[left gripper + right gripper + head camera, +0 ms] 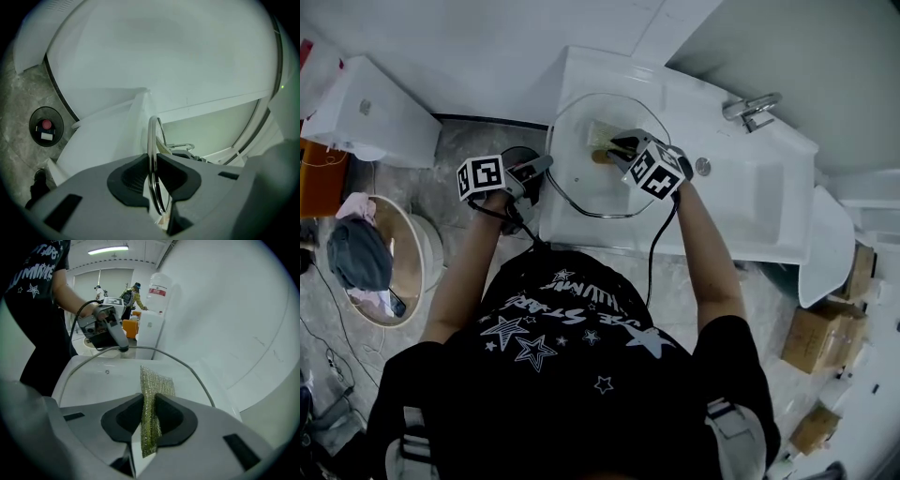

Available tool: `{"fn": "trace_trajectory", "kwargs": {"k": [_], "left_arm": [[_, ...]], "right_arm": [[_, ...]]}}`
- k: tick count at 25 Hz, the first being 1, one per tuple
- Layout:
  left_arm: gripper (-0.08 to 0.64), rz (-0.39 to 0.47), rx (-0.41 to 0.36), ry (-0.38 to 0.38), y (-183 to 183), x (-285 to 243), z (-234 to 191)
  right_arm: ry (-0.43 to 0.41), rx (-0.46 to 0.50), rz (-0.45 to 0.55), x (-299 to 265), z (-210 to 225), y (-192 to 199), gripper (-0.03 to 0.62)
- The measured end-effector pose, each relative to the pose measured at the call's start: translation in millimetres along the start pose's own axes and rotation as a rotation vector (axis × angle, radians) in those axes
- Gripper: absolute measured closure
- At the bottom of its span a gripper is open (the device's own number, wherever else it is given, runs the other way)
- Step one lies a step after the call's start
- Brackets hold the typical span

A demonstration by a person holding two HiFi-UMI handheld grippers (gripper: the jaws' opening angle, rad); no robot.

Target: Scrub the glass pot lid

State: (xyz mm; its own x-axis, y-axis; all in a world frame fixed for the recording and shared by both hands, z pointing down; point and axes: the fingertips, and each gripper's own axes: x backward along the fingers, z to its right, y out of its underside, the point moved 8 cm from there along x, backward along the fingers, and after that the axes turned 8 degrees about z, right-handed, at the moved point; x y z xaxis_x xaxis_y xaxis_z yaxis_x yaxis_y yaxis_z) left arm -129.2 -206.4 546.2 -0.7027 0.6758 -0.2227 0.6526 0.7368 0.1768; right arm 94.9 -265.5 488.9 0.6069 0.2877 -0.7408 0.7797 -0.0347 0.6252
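On the counter's (750,187) left end: glass pot lid (577,178), rim clamped in left tongs (151,164).
Right tongs (149,401): clenched on scouring cloth (157,383).
Scrub: press cloth flat, hold rim steady.

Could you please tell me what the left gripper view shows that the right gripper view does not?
Only the left gripper view: the left gripper seen along its own jaws, clamped on the metal rim of the glass pot lid, which shows edge-on, and a round dark object on the floor. Only the right gripper view: the right gripper pinching a gold scouring pad, a water dispenser, and people behind. Both: the lid and the white basin.
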Motion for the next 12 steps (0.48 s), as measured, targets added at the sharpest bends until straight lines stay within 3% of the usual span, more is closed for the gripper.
{"fn": "trace_trajectory", "kwargs": {"k": [12], "left_arm": [[0.494,0.019,-0.012,-0.022,0,0,-1]], "right_arm": [[-0.138,-0.060,0.038,23,-47,6,0.518]]}}
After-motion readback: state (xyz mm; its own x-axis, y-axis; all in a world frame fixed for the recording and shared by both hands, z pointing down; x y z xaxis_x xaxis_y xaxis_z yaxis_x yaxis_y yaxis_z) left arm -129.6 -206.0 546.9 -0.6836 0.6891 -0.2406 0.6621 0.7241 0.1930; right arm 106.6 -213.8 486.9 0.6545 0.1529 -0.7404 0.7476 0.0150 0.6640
